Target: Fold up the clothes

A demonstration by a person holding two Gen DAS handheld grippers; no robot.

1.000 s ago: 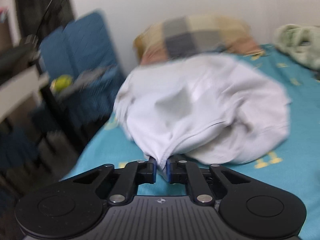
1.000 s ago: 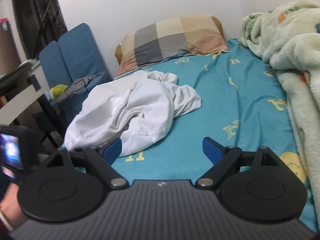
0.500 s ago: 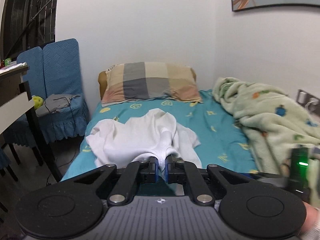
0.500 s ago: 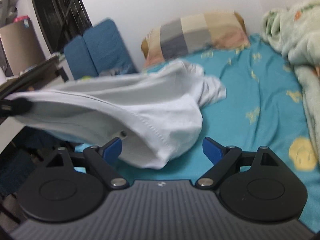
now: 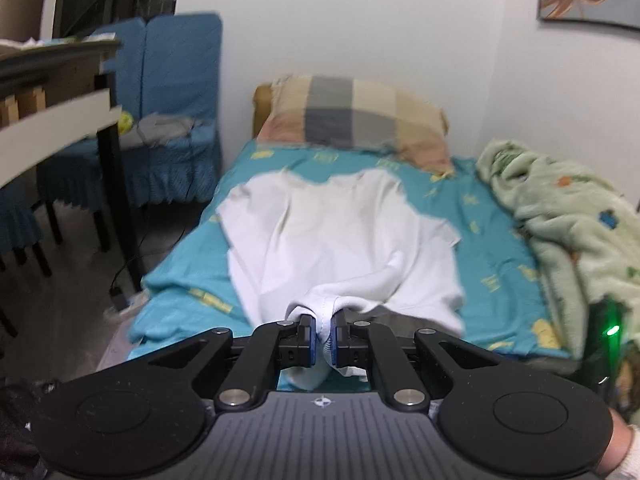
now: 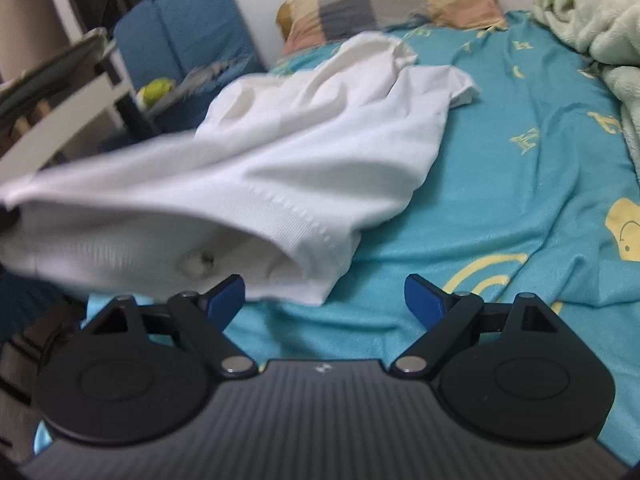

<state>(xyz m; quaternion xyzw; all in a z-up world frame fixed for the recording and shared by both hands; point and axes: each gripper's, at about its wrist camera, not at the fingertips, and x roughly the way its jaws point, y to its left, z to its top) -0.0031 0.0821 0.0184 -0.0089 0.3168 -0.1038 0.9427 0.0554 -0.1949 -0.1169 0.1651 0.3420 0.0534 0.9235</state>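
A white shirt (image 5: 340, 236) lies stretched along the teal bed sheet (image 5: 492, 240), its far end near the pillow. My left gripper (image 5: 324, 338) is shut on the shirt's near hem and holds that end lifted off the bed at the foot. In the right wrist view the shirt (image 6: 304, 152) hangs from the left, its hem raised above the sheet (image 6: 520, 184). My right gripper (image 6: 324, 294) is open and empty, just below and in front of the hanging hem.
A checked pillow (image 5: 360, 116) lies at the head of the bed. A green fleece blanket (image 5: 572, 216) is bunched along the right side. Blue covered chairs (image 5: 176, 96) and a desk (image 5: 52, 92) stand left of the bed.
My left gripper has pulled the shirt back toward the foot of the bed, stretching it out longer. The right gripper has come closer to the raised hem and stays open.
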